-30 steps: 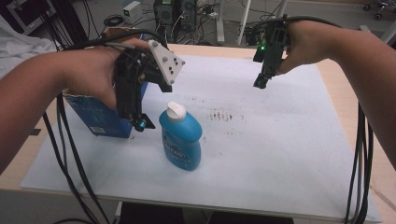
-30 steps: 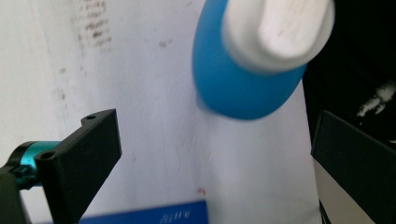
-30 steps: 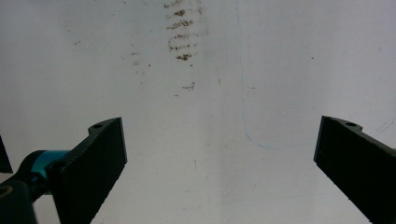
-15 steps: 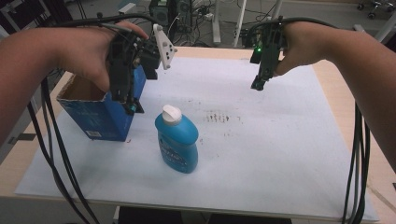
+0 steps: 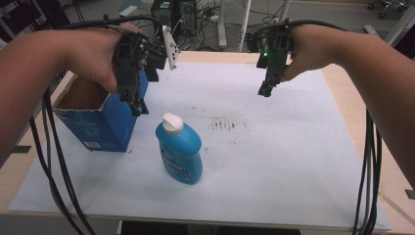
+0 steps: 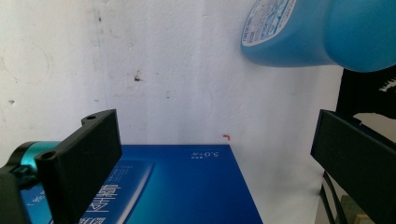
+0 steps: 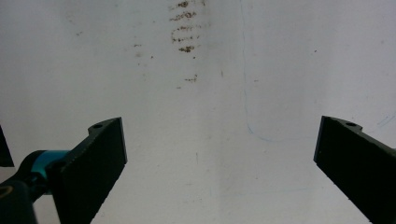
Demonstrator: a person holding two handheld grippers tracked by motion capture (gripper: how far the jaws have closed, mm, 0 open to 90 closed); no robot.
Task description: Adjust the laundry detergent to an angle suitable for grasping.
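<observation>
- High view: the left tongs [image 5: 138, 106] hang above the near corner of the open box [image 5: 98, 120], which stands at the left side of the desk [image 5: 293, 161].
- The bottle [image 5: 179, 152] stands upright just beside the box, at its right, with its white cap [image 5: 172, 123] on. It does not touch the box.
- Left gripper view: the jaws are wide apart and hold nothing. The box [image 6: 177, 186] lies below between them and the bottle [image 6: 317, 32] is at the upper right.
- The right tongs [image 5: 264, 90] are well apart from both things, over the bare white sheet. Right gripper view shows their jaws spread wide and empty.
- I judge the work is to put the bottle into the box, with the grasp not yet made.
- Risk: the left tongs are very near the box rim, so a move down may push or tip the light box.
- Risk: the bottle is smooth and round, so a grip too high near the cap may let it slip or fall over.
</observation>
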